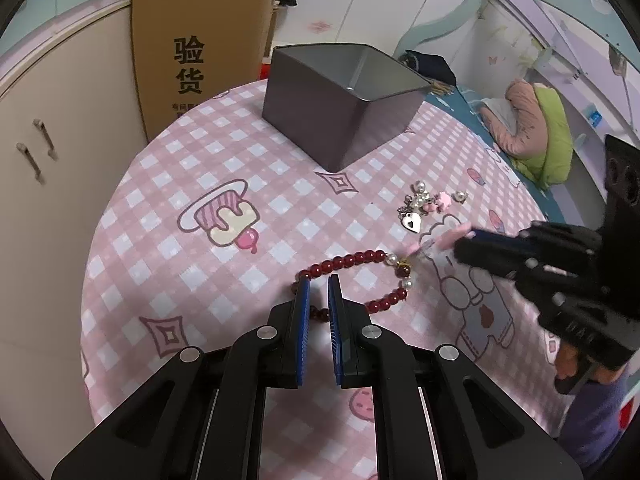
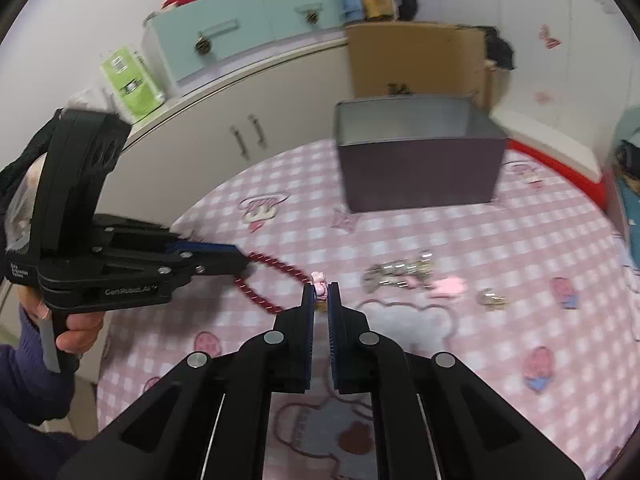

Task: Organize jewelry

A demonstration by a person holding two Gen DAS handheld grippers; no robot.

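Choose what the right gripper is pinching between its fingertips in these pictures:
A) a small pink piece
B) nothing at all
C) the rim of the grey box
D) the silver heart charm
A: in the right wrist view the right gripper is shut on a small pink piece, while the silver heart charm lies on the tablecloth and the grey box stands apart.
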